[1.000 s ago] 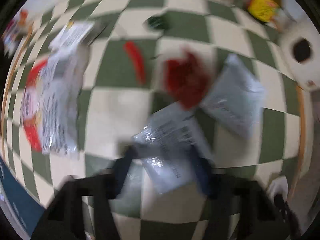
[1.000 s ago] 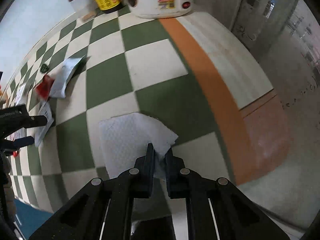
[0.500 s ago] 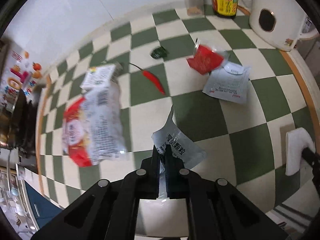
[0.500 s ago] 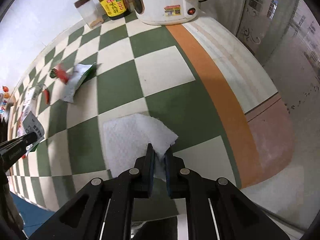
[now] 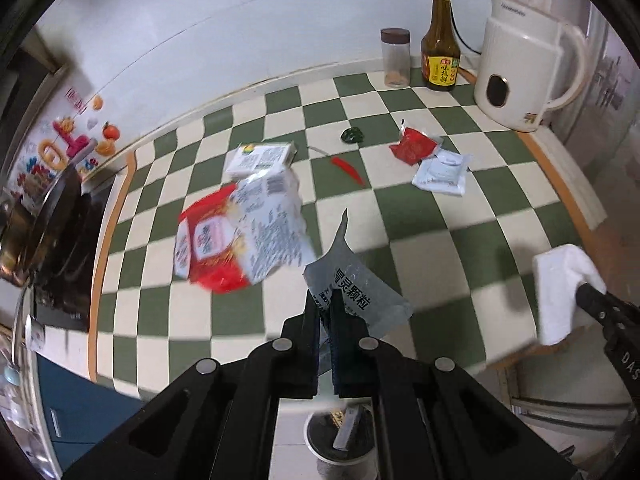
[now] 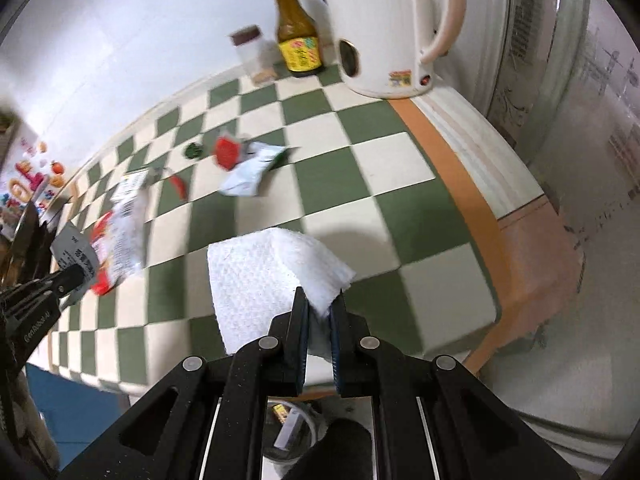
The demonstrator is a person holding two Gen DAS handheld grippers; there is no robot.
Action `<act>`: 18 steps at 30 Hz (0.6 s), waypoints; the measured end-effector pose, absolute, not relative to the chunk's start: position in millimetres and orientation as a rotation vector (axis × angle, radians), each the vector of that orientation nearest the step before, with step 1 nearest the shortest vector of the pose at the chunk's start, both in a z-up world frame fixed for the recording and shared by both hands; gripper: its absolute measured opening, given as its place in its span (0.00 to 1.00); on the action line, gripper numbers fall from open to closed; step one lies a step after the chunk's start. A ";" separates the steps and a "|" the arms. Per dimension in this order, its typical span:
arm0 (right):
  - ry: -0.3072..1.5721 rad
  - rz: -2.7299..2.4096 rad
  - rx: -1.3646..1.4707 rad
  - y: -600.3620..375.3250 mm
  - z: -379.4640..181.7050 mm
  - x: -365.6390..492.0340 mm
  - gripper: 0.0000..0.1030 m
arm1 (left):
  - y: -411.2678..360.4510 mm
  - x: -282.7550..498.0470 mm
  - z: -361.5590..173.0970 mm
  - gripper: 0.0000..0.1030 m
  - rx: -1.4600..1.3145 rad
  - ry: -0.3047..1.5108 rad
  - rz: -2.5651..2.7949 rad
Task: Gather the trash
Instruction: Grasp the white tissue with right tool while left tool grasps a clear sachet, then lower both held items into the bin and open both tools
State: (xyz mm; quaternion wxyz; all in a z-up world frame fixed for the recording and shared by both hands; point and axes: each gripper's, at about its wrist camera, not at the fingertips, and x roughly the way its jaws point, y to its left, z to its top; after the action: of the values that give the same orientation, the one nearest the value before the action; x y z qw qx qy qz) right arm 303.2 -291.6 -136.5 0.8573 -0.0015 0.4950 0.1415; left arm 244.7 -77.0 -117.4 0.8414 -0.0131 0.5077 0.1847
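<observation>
My left gripper [image 5: 325, 300] is shut on a torn silver sachet [image 5: 352, 288] and holds it above the checkered counter [image 5: 432, 216]. My right gripper [image 6: 319, 303] is shut on a folded white paper towel [image 6: 264, 276], also held up; it shows at the right of the left wrist view [image 5: 560, 292]. A round bin [image 5: 340, 440] with trash in it sits below the left gripper, and shows under the right gripper [image 6: 292, 428]. On the counter lie a red and white noodle packet [image 5: 236, 240], a small box [image 5: 260, 156], a red chili [image 5: 346, 168], a red sachet [image 5: 414, 146] and a white sachet [image 5: 442, 170].
A white kettle [image 5: 520, 80], a brown sauce bottle [image 5: 440, 48] and a small jar [image 5: 395, 58] stand at the back right. A green scrap [image 5: 353, 135] lies mid-counter. A stove with a dark pan [image 5: 48, 232] is at the left.
My left gripper closed on the silver sachet and lifted it off the counter, pulling back over the bin. My right gripper rose with the paper towel.
</observation>
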 end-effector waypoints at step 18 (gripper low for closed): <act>1.309 0.302 -0.072 -249.1 -279.4 47.5 0.10 | -28.9 26.9 -294.0 0.02 -0.274 1.370 0.385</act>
State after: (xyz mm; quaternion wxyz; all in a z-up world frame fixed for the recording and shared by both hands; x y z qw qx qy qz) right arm 47.5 -249.1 -279.4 0.7822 -0.0335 0.6063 0.1398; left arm 26.9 -28.9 -294.0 0.7486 -0.1255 0.6267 0.1762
